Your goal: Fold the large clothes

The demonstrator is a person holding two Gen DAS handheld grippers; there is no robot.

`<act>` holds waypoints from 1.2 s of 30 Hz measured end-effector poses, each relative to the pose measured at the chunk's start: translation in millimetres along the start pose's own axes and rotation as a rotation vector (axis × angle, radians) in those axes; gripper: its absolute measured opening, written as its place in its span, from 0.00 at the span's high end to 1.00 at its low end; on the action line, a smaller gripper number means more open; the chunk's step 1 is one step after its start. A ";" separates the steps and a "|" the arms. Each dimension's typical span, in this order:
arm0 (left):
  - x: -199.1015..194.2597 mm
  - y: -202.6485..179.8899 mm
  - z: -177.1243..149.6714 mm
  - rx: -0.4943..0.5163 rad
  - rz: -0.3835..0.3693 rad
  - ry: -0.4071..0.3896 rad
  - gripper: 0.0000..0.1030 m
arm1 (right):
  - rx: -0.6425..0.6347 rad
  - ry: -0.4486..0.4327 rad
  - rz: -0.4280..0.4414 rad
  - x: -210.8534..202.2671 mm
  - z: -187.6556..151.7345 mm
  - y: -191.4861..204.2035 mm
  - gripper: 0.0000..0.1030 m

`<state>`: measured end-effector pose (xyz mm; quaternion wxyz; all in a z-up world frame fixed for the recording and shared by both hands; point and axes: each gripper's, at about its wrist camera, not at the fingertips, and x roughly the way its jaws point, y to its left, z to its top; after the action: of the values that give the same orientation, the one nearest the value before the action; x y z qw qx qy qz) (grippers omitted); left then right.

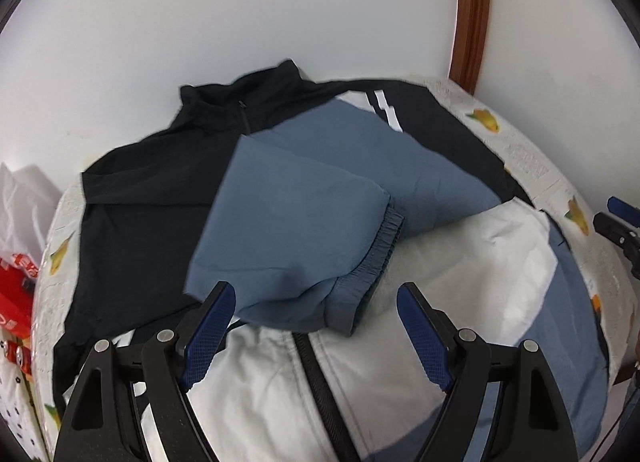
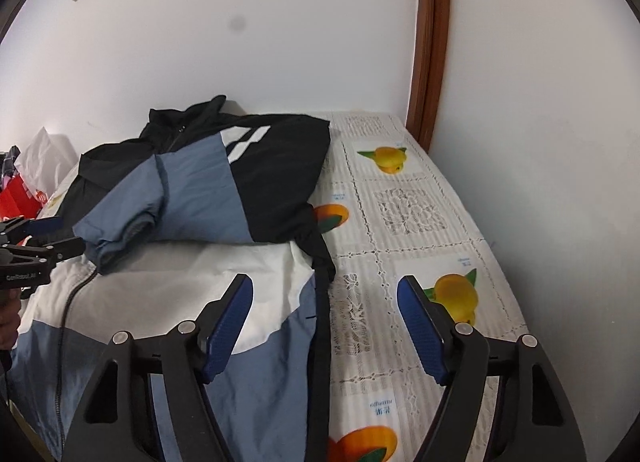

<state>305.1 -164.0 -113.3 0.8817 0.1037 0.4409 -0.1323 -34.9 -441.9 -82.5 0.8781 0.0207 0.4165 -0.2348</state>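
Observation:
A large black, blue and white zip jacket (image 1: 132,201) lies spread on the table; it also shows in the right wrist view (image 2: 276,165). Both blue sleeves are folded across its front, the upper one ending in an elastic cuff (image 1: 376,250). My left gripper (image 1: 316,302) is open and empty, just above the white front panel with the cuff between its fingers. My right gripper (image 2: 324,294) is open and empty over the jacket's right edge, a black hem strip (image 2: 322,262) between its fingers. The left gripper shows at the left edge of the right wrist view (image 2: 52,238).
The table is covered by a white lace cloth with fruit prints (image 2: 412,217). A white wall and a brown wooden door frame (image 2: 430,33) stand behind. Red packaging and a white bag (image 1: 20,262) sit off the table's left side.

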 end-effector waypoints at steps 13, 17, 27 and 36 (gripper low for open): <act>54.2 -17.8 -8.2 0.083 0.016 0.092 0.34 | -0.044 0.020 0.036 35.6 -1.8 14.9 0.29; 55.2 -14.0 -7.2 0.062 0.003 0.076 0.52 | -0.039 0.023 0.027 37.4 -1.7 15.4 0.29; 2.3 45.8 7.2 -0.067 -0.026 -0.053 0.89 | -0.053 0.018 0.033 28.4 12.8 40.8 0.30; -19.4 158.4 1.5 -0.249 0.099 -0.113 0.89 | -0.131 -0.001 0.059 49.7 45.2 99.2 0.30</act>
<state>346.6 -12.3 -86.3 0.9167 0.0077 0.3977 -0.0385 67.4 -383.8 -105.6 0.8842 -0.0247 0.4300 -0.1809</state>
